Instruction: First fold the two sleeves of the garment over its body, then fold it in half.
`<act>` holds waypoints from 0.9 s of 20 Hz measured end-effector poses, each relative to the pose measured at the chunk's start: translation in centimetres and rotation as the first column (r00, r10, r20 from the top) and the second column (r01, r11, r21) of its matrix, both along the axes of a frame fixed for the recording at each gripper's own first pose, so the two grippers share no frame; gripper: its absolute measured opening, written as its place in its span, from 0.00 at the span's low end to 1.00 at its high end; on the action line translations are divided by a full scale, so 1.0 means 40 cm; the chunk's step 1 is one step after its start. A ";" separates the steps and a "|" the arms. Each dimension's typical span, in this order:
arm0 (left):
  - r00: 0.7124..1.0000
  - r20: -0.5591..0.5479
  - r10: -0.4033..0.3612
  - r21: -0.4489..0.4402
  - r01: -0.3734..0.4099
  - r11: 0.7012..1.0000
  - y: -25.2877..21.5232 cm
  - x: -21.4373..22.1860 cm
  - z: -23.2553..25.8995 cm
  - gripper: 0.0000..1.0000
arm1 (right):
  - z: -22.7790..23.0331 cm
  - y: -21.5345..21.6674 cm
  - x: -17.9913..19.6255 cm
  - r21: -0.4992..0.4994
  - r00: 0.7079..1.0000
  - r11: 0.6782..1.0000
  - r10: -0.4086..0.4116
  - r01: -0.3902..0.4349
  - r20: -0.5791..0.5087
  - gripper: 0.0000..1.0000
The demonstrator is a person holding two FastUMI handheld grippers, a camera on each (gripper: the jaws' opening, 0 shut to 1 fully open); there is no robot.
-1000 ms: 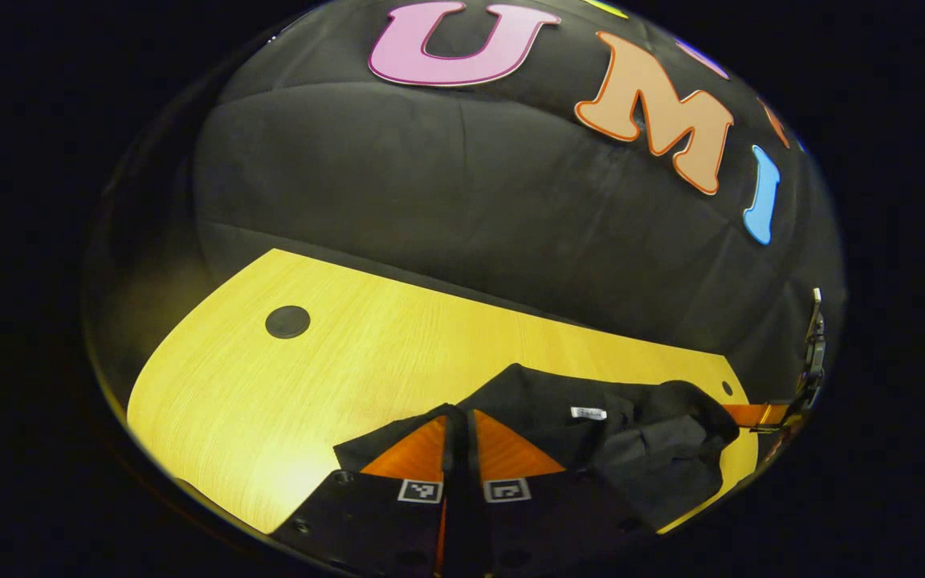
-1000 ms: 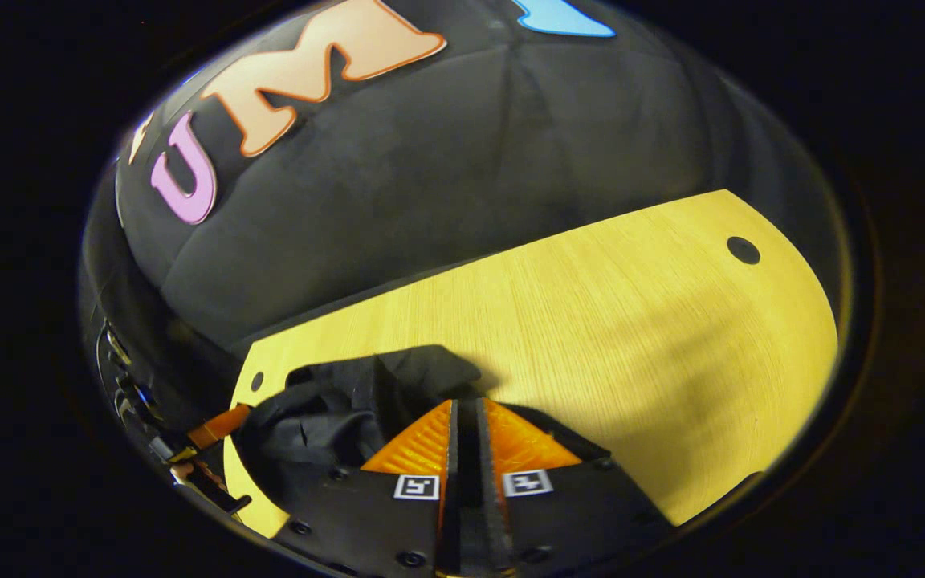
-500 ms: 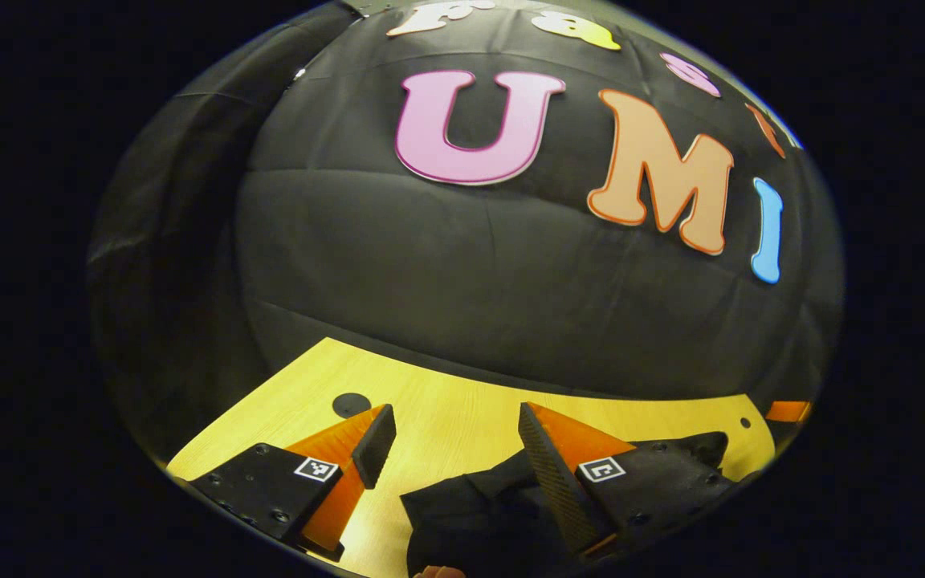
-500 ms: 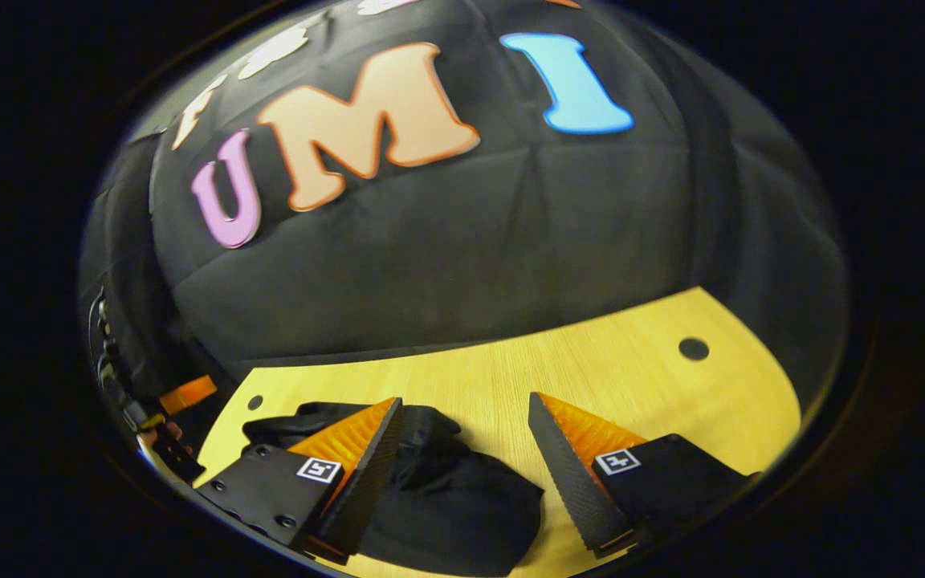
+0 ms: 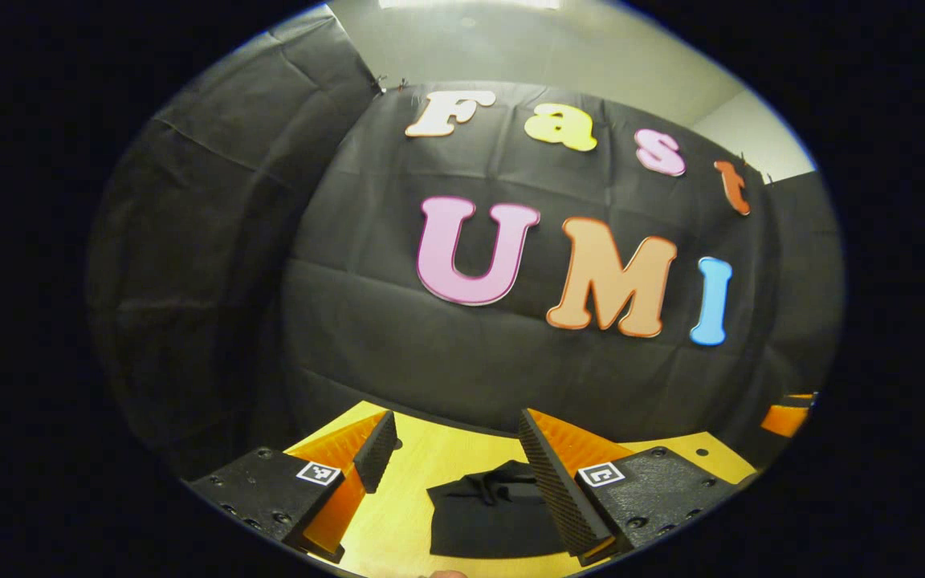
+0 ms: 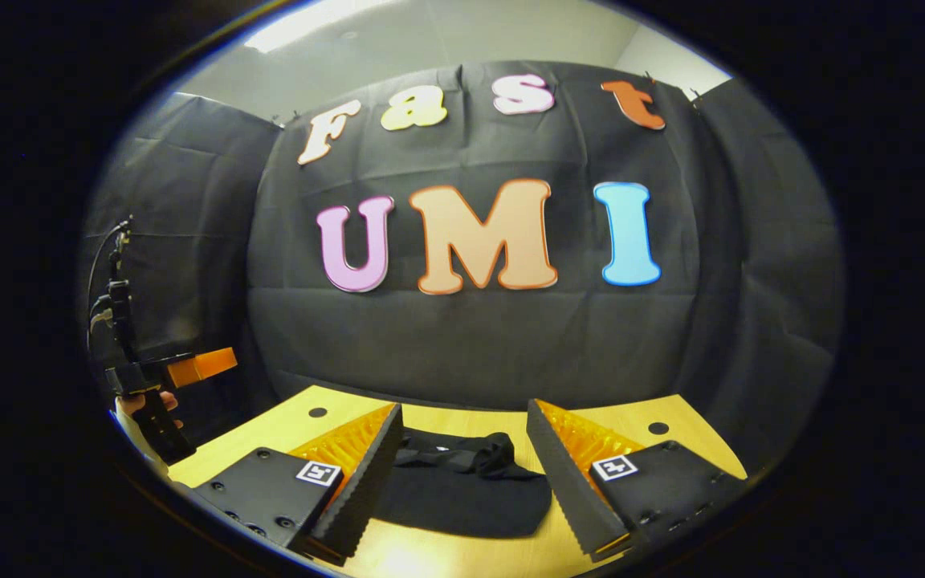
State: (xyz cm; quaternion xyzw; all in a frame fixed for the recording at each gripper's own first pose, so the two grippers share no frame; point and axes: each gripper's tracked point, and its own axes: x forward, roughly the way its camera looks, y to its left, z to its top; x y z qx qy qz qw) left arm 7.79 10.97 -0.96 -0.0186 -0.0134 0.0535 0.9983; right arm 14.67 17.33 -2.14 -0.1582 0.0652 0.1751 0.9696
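Observation:
A black garment (image 5: 491,514) lies folded into a small bundle on the yellow wooden table (image 5: 414,482). In the left gripper view my left gripper (image 5: 454,474) stands open above and in front of it, nothing between its fingers. In the right gripper view the same black garment (image 6: 462,490) sits on the table (image 6: 302,413), its bunched upper edge toward the wall. My right gripper (image 6: 462,466) is open, raised above the garment and apart from it. The left gripper (image 6: 189,368) is also in sight at the far left of the right gripper view, held by a hand (image 6: 137,405).
Round dark holes (image 6: 658,428) mark the table's far corners, another one (image 6: 317,412) on the left. The black cloth wall (image 6: 470,345) stands right behind the table. At the right edge of the left gripper view, part of the other gripper (image 5: 784,417) shows.
Both grippers were shut on the garment a second ago, then opened and let it go. Both have since lifted and tilted up, so the garment now lies free on the table.

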 end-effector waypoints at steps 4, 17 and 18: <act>0.998 -0.064 -0.016 0.063 0.020 0.998 -0.045 -0.166 -0.054 0.89 | -0.063 -0.039 -0.163 0.002 0.998 0.999 -0.052 0.052 -0.020 0.94; 0.980 -0.156 -0.121 0.116 0.140 0.983 -0.127 -0.296 -0.124 0.89 | -0.173 -0.071 -0.380 0.074 0.993 0.994 -0.078 0.084 -0.083 0.93; 0.980 -0.155 -0.123 0.119 0.142 0.983 -0.125 -0.298 -0.121 0.89 | -0.176 -0.068 -0.382 0.075 0.994 0.994 -0.077 0.083 -0.083 0.98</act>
